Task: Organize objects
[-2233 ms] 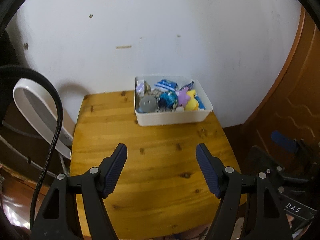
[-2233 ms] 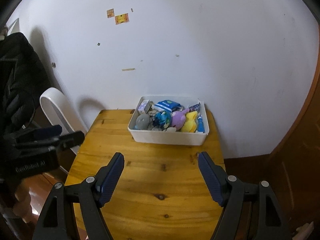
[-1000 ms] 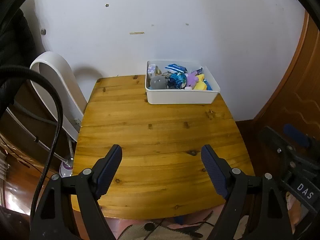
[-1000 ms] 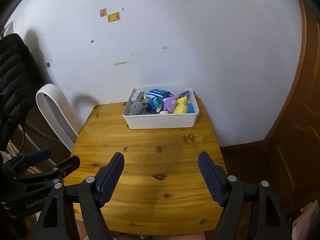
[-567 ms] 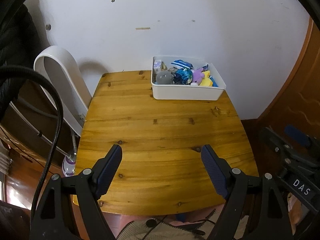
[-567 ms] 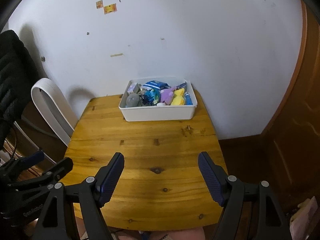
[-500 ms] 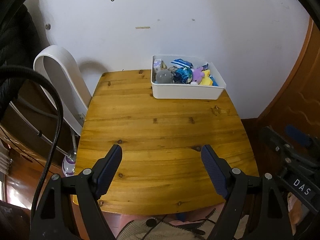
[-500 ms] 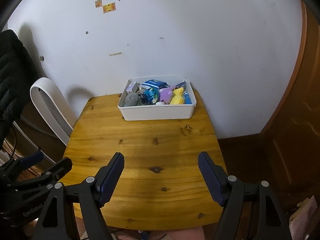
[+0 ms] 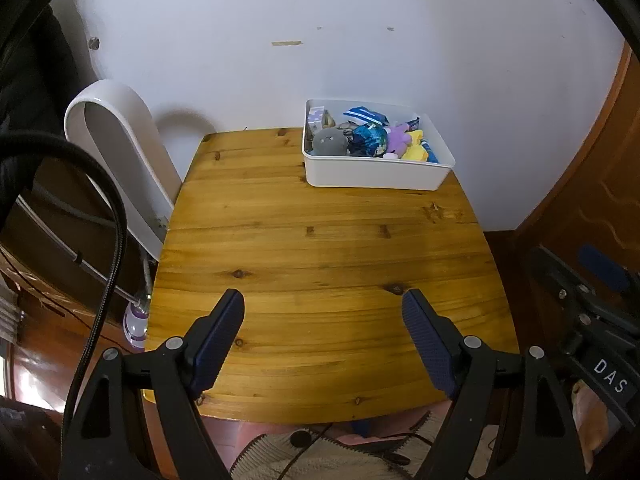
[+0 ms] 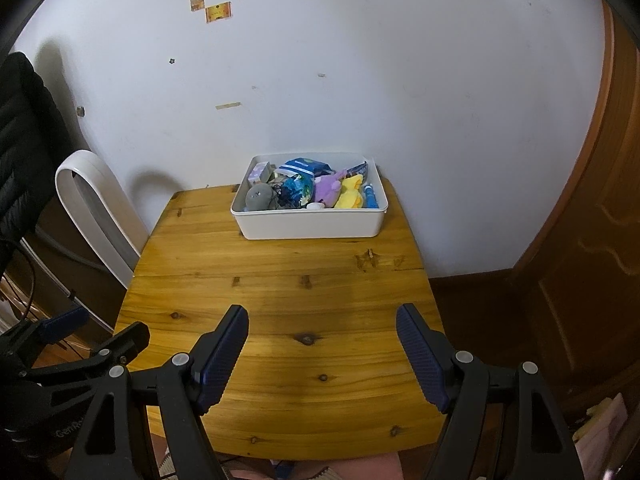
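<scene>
Wooden surface (image 9: 320,248) fills the left wrist view; a white bin (image 9: 376,170) of toys sits at its far right corner, long axis crosswise along the wall. Left gripper (image 9: 322,314) is spread, empty. Right wrist view: bin (image 10: 310,224) straight ahead, right gripper (image 10: 320,326) apart, empty.

I get soft, even daylight with no harsh glare; the white wall (image 10: 400,100) reads bright and the wooden table (image 9: 320,260) shows a mild sheen mid-frame. Corners go black from the fisheye ring, and straight edges bow outward. Focus is sharp centrally. The lower left of both frames sits dim.
</scene>
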A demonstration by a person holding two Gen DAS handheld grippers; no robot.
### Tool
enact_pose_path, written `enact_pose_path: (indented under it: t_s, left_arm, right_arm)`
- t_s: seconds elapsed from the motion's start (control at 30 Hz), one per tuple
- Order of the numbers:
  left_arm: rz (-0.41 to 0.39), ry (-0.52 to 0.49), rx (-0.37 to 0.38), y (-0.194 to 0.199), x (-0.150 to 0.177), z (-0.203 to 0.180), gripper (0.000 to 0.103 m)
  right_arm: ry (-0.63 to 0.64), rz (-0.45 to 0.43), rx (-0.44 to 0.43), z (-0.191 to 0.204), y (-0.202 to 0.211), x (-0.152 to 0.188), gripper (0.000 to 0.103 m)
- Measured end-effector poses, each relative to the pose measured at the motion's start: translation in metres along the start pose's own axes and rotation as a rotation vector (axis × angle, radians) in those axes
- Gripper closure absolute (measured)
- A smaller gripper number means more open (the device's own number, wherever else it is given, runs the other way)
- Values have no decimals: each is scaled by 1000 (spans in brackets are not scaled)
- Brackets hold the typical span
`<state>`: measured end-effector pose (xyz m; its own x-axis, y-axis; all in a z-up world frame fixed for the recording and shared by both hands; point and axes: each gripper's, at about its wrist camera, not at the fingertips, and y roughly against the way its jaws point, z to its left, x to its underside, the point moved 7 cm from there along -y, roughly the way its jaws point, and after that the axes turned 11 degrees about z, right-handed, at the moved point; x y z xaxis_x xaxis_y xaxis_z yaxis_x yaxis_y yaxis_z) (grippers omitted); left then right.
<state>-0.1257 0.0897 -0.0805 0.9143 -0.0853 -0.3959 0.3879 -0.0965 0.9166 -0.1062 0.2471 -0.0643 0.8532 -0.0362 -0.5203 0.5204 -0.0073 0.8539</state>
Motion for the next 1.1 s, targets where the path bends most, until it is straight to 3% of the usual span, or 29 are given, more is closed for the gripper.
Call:
enact_pose_path:
  t_s: [1.1]
  left_arm:
    - [-11,16,-53,-6,1,5,19]
  right_arm:
    - [7,35,-1,1,-15,-3,26]
